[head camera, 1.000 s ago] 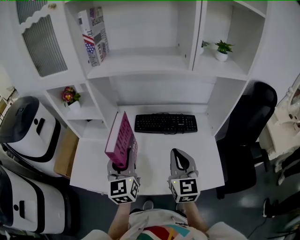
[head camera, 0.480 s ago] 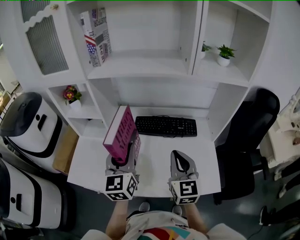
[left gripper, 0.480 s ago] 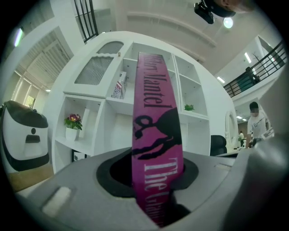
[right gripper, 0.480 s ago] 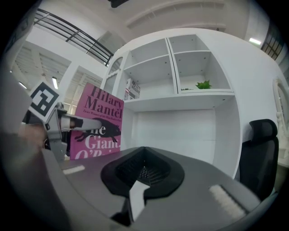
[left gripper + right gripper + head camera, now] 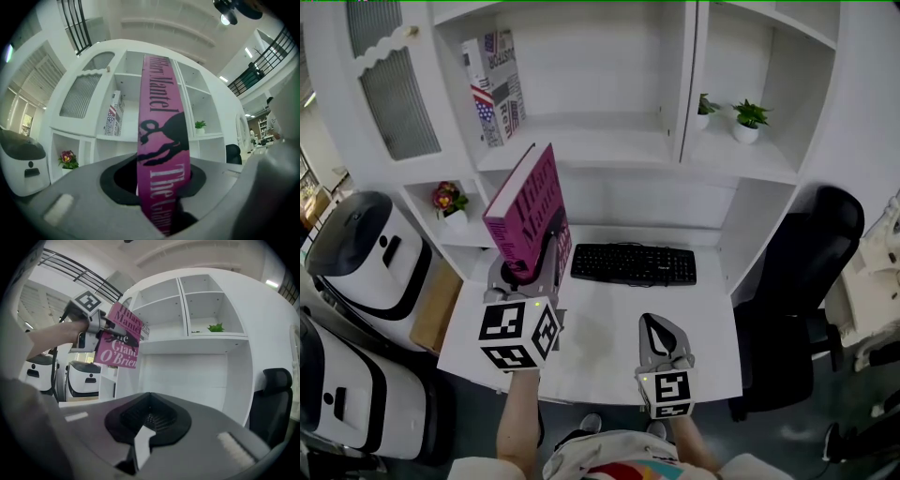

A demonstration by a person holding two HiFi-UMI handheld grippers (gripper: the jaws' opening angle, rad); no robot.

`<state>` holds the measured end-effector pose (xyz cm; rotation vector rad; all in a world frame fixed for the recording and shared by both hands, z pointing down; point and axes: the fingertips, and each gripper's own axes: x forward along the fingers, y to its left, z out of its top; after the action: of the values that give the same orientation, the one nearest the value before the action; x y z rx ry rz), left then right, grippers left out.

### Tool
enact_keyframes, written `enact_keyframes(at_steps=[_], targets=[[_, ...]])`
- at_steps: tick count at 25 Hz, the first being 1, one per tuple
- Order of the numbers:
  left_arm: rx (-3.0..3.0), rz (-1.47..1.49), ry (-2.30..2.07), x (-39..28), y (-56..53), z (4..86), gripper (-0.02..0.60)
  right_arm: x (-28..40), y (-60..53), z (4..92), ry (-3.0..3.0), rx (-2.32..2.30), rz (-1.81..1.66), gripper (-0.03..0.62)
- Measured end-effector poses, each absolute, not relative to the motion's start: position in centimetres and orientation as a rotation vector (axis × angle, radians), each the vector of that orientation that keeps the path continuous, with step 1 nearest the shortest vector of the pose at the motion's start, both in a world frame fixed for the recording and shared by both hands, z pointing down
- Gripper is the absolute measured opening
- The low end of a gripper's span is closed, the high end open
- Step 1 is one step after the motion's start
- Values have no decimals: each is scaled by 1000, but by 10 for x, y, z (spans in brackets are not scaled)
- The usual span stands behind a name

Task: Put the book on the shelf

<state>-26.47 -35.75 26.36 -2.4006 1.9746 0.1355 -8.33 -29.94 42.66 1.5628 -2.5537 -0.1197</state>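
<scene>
**Left gripper** (image 5: 532, 264): Held level in the person's left hand, above the white desk (image 5: 609, 323), pointing towards the white shelf unit (image 5: 581, 141). The bare left forearm (image 5: 517, 412) is stretched forward behind the marker cube. The jaws pinch the lower end of the magenta hardcover book (image 5: 525, 202), one pad on each cover.

**Book:** It stands upright in the grip and clear of the desk, with the spine (image 5: 164, 154) facing back along the gripper. It is in the air in front of the left part of the shelf unit, left of the black keyboard (image 5: 633, 264). In the right gripper view the book (image 5: 119, 341) touches no shelf board.

**Right gripper** (image 5: 659, 330): Held level and low over the desk's near edge, well apart from the book. The jaw tips are pressed together with nothing between them (image 5: 149, 397).

**Upper shelf:** A flag-printed white book (image 5: 497, 89) leans at its left end.
</scene>
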Motion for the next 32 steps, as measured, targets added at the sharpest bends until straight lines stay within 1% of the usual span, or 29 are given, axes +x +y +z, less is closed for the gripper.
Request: enact_keyframes(at_steps=[6,17,21,26,32], targets=[[-2351,241,1915,-265,-366,201,141,-83,-299,433,-2564,1517,-91,3],[-2238,298,1813,-264,-379,102,141,-85,-303,430,-2578,1484,-106,3],[-2283,306,1792,-260,-393,90,141,-79,-304,429,-2584,1506,-83,3],[-2422,274,1785,-253,-428,99,141,-67,-308,433,-2586,1544,-25,3],[-2424,217,1805,-252,-446,100,141,-59,-307,442,-2574,1561,15,3]])
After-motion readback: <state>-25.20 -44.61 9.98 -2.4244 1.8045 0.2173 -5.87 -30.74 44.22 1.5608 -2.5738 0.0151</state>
